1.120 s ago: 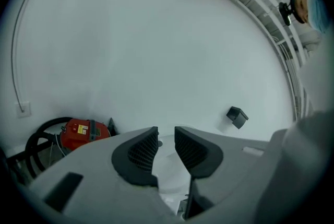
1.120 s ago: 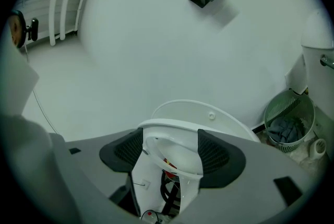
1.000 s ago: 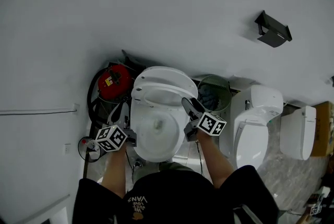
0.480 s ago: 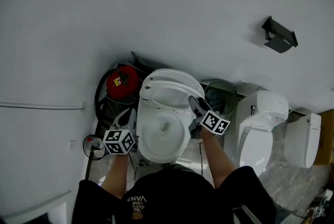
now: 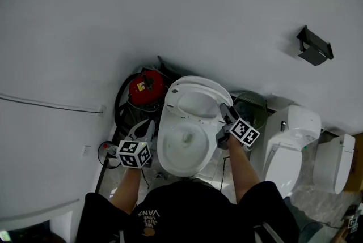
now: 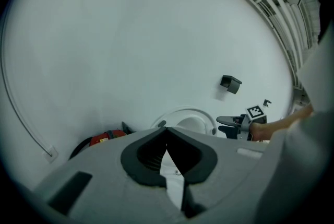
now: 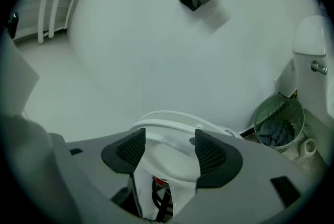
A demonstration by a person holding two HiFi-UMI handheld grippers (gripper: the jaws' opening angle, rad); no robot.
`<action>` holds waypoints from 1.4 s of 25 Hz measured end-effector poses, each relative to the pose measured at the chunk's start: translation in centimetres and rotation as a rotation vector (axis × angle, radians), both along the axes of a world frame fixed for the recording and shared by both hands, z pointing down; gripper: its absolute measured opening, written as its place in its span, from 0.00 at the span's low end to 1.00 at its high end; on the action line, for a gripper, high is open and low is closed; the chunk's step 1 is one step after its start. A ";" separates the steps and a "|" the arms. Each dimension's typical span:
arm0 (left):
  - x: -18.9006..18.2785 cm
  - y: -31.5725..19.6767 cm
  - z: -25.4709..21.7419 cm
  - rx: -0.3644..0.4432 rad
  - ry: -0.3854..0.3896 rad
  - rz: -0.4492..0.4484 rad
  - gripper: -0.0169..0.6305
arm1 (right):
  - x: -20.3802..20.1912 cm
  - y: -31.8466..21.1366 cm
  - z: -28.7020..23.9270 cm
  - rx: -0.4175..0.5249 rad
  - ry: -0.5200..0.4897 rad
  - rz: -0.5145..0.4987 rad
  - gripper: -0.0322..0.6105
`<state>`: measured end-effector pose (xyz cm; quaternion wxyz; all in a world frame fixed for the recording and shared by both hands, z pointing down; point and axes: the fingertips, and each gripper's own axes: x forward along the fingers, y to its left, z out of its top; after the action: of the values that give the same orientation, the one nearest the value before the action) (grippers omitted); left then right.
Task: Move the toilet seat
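Observation:
The white toilet [image 5: 182, 165] stands in the middle of the head view, with its seat [image 5: 195, 101] raised against the lid. My right gripper [image 5: 223, 107] is at the seat's right edge. In the right gripper view its jaws [image 7: 168, 147] stand wide, and the white seat edge [image 7: 167, 161] shows between the pads; no pad clearly presses on it. My left gripper [image 5: 143, 127] hangs left of the bowl, apart from it. It is shut [image 6: 166, 133] with nothing in it.
A red canister [image 5: 146, 88] with a black hose sits left of the toilet by the wall. A green wire bin [image 5: 252, 107] holding cloth stands to the right, then a second toilet [image 5: 292, 148]. A black holder [image 5: 315, 45] hangs on the wall.
The left gripper has come off the bowl's left rim and now points toward the wall. The right gripper stays by the raised seat. The head camera has shifted.

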<state>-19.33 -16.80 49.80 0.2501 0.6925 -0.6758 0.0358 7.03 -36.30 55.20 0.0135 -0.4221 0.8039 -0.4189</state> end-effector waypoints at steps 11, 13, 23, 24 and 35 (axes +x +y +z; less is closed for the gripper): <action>0.9 0.1 -1.5 0.029 0.020 0.088 0.03 | 4.3 3.0 -7.1 0.160 0.052 0.090 0.28; 1.3 0.0 -1.9 0.039 0.022 0.112 0.03 | 4.8 4.3 -8.1 0.190 0.098 0.091 0.21; 1.9 3.1 -4.5 0.110 0.063 0.200 0.03 | 4.6 12.8 -10.4 0.215 0.195 0.083 0.05; 1.8 3.6 -4.5 0.111 0.068 0.202 0.03 | 4.5 13.7 -10.5 0.216 0.196 0.078 0.05; 1.7 11.2 -3.4 0.091 0.057 0.324 0.03 | 3.6 24.2 -10.3 0.235 0.242 0.075 0.05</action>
<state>-17.59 -5.65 46.43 0.2286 0.8038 -0.5487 0.0254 10.60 -12.08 44.93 -0.0186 -0.4945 0.8268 -0.2675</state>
